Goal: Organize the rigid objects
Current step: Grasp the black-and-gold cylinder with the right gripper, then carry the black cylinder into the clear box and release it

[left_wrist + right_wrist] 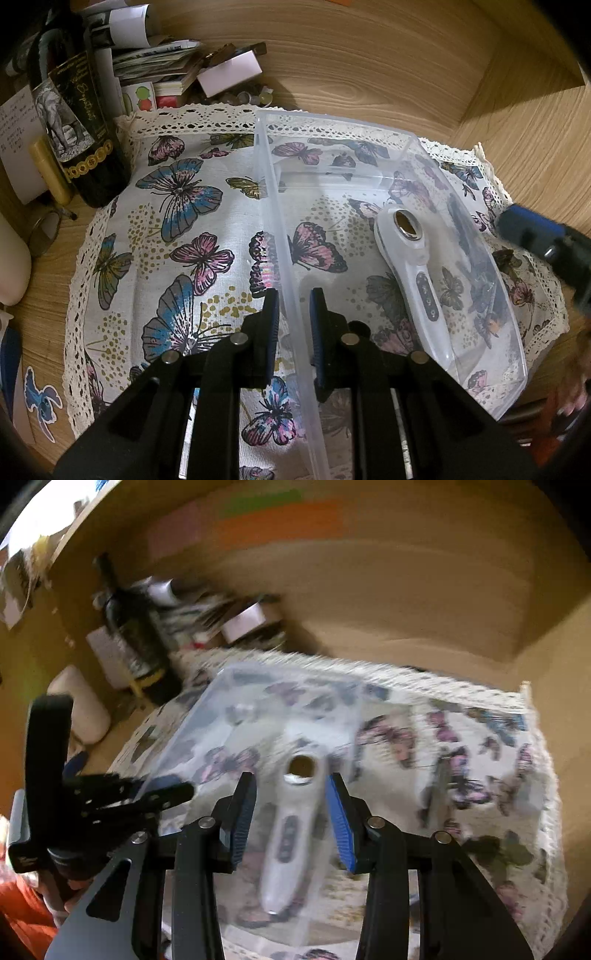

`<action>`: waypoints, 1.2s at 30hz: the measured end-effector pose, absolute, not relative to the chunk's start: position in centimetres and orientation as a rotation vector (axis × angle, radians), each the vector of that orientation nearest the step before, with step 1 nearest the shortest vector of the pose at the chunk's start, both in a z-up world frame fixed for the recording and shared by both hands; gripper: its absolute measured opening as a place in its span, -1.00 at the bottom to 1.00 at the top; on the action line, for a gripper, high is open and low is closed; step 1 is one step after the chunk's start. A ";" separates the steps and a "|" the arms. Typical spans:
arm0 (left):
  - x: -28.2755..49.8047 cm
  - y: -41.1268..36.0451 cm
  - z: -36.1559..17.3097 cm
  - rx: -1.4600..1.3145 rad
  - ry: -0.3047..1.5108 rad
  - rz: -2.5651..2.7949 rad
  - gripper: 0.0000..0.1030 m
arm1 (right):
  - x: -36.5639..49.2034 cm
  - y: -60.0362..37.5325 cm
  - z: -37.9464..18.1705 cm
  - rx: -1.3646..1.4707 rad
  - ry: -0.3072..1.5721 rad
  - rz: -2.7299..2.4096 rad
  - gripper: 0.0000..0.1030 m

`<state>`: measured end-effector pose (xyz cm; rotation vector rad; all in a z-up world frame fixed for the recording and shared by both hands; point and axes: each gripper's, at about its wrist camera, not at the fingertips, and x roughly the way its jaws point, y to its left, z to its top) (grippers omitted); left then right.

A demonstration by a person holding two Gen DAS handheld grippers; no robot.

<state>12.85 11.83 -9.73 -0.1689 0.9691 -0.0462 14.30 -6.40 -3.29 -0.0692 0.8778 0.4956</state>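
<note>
Clear bin (332, 122) holds white device (406, 258).

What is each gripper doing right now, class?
Left gripper: shut on the clear bin's wall.
Right gripper: open, holding nothing, above the white device.

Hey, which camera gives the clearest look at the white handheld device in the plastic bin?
The left wrist view: the white handheld device is sharp there, showing its round opening and button strip inside the clear bin. The right wrist view shows it centered but motion-blurred.
</note>
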 end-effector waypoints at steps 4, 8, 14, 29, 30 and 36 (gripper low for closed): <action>12.8 11.7 -9.8 -0.166 0.968 -0.046 -0.69 | 14.3 -9.7 -2.3 -0.032 0.845 0.378 -0.30; 12.8 11.7 -9.8 -0.166 0.969 -0.047 -0.69 | 14.2 -13.1 -2.9 0.014 0.865 0.287 -0.29; 12.8 11.6 -9.8 -0.164 0.968 -0.046 -0.69 | 13.8 -16.5 -6.2 0.035 0.952 0.161 -0.29; 12.8 11.5 -9.7 -0.165 0.967 -0.047 -0.69 | 12.8 -16.8 -11.8 -0.013 1.054 0.128 -0.32; 12.8 11.5 -9.7 -0.165 0.967 -0.046 -0.69 | 12.9 -17.0 -11.8 -0.011 1.051 0.125 -0.37; 12.8 11.5 -9.7 -0.163 0.968 -0.047 -0.69 | 12.8 -17.4 -11.5 -0.044 1.024 0.082 -0.59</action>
